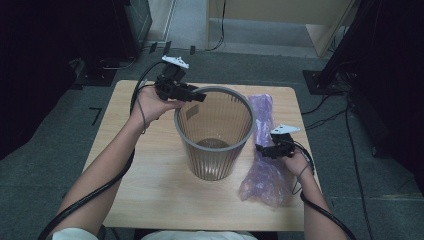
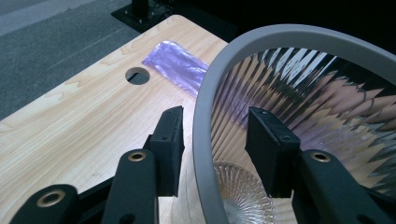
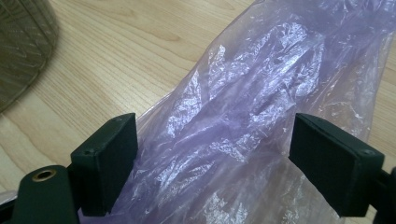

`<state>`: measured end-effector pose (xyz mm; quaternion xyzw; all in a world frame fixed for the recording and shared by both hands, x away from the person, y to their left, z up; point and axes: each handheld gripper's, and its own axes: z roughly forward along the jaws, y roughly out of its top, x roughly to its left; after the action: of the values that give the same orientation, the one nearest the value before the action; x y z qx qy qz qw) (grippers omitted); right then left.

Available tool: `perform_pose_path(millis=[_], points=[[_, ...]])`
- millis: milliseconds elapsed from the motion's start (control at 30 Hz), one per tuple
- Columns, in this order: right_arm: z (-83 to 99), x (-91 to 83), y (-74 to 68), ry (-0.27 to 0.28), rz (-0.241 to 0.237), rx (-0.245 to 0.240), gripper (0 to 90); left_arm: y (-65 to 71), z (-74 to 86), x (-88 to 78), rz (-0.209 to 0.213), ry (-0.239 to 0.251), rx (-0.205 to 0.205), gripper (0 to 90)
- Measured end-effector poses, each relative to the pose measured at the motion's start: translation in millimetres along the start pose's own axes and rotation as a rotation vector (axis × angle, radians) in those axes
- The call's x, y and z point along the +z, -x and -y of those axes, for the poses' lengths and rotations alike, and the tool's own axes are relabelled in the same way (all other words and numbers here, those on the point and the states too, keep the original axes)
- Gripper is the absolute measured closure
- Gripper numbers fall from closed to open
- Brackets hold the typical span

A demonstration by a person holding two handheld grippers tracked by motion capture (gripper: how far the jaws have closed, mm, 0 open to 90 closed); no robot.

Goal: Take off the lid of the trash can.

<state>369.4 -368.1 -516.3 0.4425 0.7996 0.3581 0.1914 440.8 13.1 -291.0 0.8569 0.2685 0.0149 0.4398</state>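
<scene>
A ribbed see-through waste basket (image 1: 212, 162) with a grey rim (image 2: 201, 121) stands upright in the middle of the wooden table (image 1: 150, 175). My left gripper (image 1: 200, 97) is at the far left of that rim. Its jaws straddle the rim (image 2: 215, 126), one outside and one inside, with a gap on each side. A crumpled purple plastic bag (image 1: 265, 175) lies flat on the table to the right of the basket. My right gripper (image 1: 260, 148) hovers low over the bag's middle, open (image 3: 212, 149), with the purple film (image 3: 261, 70) between and beneath its pads.
The far end of the bag (image 2: 180, 65) reaches toward the table's back edge, near a round cable hole (image 2: 137, 75). Black racks and cables line the floor around the table. Bare wood lies left of and in front of the basket.
</scene>
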Motion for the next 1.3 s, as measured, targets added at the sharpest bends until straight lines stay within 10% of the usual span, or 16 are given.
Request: perform_pose_path(millis=[467, 1067, 1300], points=[[0.3, 4.0, -4.5, -0.03, 0.006, -0.031, 15.9, 0.3, -1.7, 3.4, -0.038, 0.026, -0.073, 76.0], [0.3, 4.1, -4.7, -0.033, 0.007, -0.033, 15.9, 4.9, -10.8, -12.0, -0.058, 0.1, -0.047, 78.3], [0.2, 4.1, -4.8, -0.033, 0.007, -0.034, 15.9, -0.1, -14.9, -20.9, -0.033, 0.036, -0.109, 82.7]])
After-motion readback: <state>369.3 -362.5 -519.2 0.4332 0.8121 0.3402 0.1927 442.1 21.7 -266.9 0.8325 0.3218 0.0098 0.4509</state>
